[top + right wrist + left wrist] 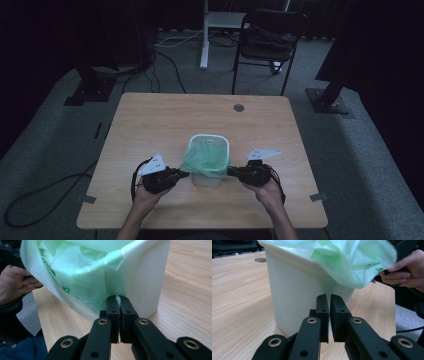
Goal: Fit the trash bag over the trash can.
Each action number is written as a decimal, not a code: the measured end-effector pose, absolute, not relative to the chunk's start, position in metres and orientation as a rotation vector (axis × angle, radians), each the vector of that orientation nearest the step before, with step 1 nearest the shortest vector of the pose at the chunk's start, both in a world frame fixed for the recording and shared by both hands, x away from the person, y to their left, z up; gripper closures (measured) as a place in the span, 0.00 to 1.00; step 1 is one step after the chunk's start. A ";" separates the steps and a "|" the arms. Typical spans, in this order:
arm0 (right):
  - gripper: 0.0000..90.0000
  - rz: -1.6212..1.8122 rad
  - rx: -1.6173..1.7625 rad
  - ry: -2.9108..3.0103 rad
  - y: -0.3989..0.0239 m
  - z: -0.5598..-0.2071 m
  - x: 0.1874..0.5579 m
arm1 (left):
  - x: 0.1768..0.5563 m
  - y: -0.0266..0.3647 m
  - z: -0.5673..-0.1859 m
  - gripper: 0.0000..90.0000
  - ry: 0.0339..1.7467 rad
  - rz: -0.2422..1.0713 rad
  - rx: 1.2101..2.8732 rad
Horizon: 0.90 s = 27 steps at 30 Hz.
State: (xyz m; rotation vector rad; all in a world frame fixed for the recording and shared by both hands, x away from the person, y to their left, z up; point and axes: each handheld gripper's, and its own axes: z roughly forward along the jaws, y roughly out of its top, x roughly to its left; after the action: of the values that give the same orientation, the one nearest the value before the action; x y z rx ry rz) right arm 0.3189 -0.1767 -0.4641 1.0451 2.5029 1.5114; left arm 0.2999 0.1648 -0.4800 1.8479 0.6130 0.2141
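High view: a person at a wooden table (150, 125) works a green bag (202, 161) over a white bin (223, 142) that stands just forward of the near edge, midway between the two tools. The left gripper (184, 174) points in at the bin's left flank and the right gripper (231, 171) at its right, both level with the hanging skirt of film, so the bin lies straight ahead of each and neither hand is nearer.

Left gripper view: the jaws are drawn together but for a sliver, with nothing between them, aimed at bare bin wall (294, 297) below the drooping hem (352, 265) (the hem hangs above and to the side of the tips, not in them).

Right gripper view: the jaws are clenched, seemingly on a fold of the bag (82, 282) where it meets the bin's corner.

The bin's longer side appears to run away from the person. The film is bunched on the near rim, while the far rim looks thinly covered. Any pull downward has the tabletop close beneath; open board lies beyond and to either side.
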 end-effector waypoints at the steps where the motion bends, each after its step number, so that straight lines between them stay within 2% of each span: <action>1: 0.98 1.510 1.046 2.503 -0.177 -0.464 0.319 | 0.299 0.165 -0.480 0.94 0.619 0.215 1.848; 4: 0.98 1.504 1.046 2.505 -0.177 -0.465 0.318 | 0.297 0.171 -0.476 0.91 0.626 0.233 1.837; 10: 0.98 1.491 1.046 2.509 -0.177 -0.466 0.319 | 0.287 0.183 -0.454 0.74 0.595 0.296 1.784; 15: 0.98 1.486 1.040 2.512 -0.175 -0.466 0.319 | 0.281 0.187 -0.440 0.66 0.558 0.321 1.754; 21: 0.98 1.486 1.039 2.514 -0.175 -0.466 0.319 | 0.281 0.185 -0.428 0.61 0.516 0.322 1.723; 27: 0.98 1.485 1.039 2.514 -0.175 -0.466 0.319 | 0.289 0.171 -0.413 0.61 0.482 0.334 1.741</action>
State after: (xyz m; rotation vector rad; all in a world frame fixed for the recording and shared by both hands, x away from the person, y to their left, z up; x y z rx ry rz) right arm 0.3186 -0.1753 -0.4662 1.0390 2.5142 1.4852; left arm 0.2888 0.1709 -0.4134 1.7414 0.4816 0.3342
